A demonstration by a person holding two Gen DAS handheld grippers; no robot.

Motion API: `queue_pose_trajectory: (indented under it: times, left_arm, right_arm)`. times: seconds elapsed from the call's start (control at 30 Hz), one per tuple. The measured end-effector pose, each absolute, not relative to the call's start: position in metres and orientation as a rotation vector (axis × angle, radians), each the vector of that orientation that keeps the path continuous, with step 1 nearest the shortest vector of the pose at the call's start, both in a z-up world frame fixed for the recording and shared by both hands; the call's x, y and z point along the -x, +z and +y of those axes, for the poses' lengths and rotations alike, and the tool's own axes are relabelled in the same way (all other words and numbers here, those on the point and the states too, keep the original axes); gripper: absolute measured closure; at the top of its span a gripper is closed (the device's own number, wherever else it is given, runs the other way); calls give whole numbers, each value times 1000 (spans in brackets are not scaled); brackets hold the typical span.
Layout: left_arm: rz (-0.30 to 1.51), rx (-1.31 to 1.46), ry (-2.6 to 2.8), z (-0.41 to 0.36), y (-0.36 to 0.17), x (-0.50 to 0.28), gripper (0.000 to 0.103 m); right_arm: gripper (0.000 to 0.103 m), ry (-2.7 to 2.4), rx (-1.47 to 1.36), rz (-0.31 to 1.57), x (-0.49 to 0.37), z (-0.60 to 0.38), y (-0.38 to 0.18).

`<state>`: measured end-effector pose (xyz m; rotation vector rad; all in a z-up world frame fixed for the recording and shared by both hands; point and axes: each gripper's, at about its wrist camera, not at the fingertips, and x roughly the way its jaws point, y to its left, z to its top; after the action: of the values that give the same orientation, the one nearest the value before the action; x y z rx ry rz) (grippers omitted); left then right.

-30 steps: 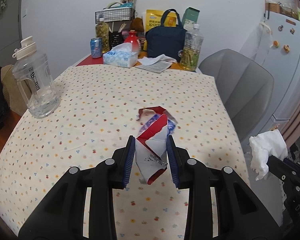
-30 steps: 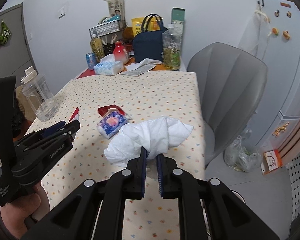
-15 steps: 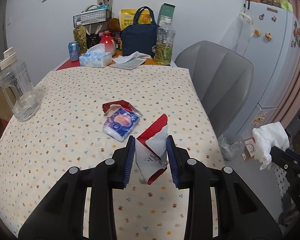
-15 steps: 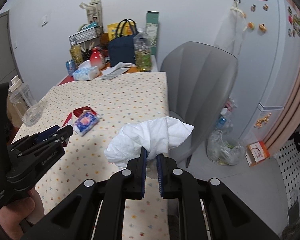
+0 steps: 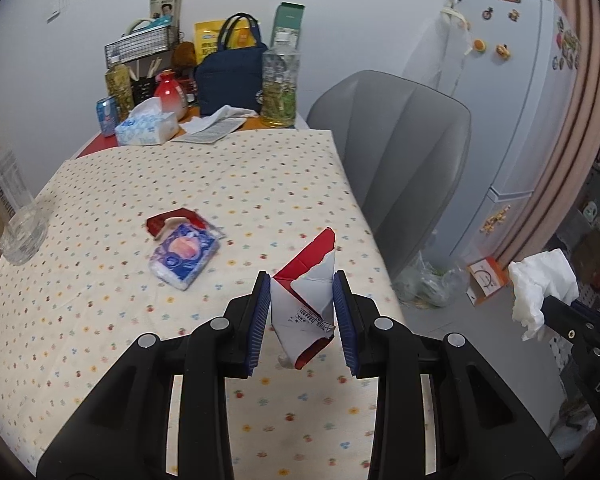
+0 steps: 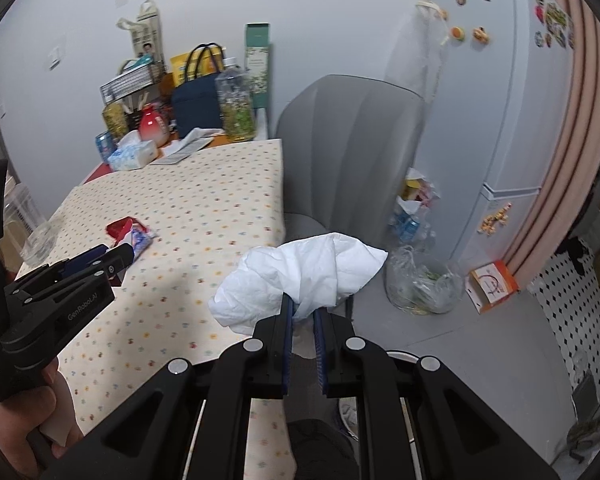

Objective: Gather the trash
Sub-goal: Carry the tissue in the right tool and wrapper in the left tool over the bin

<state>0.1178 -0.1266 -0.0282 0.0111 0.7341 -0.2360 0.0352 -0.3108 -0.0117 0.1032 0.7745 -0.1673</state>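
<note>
Meanwhile, over a dotted tablecloth (image 5: 100, 312), the left gripper (image 5: 302, 312) clamps a torn red-and-white carton scrap (image 5: 306, 300) between its blue pads, jaws partly apart to its width, while a blue tissue pack (image 5: 184, 254) and a red wrapper (image 5: 172, 218) lie on the cloth at ten o'clock from it. At its three o'clock the right gripper (image 6: 302, 314), jaws nearly closed, pinches a crumpled white tissue (image 6: 300, 276) past the table's edge, with a grey chair (image 6: 348, 148) at twelve o'clock and a clear bag of rubbish (image 6: 418, 284) on the floor at two o'clock.
</note>
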Motion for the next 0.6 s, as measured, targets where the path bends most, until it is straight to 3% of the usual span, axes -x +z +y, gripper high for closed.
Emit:
queue_pose_trajectory:
  times: [0.6]
  left_arm:
    - [798,-128,-427,-248,-57,-121,71]
  right_arm:
    - [92,-363,-215,811,-8,-412,-43]
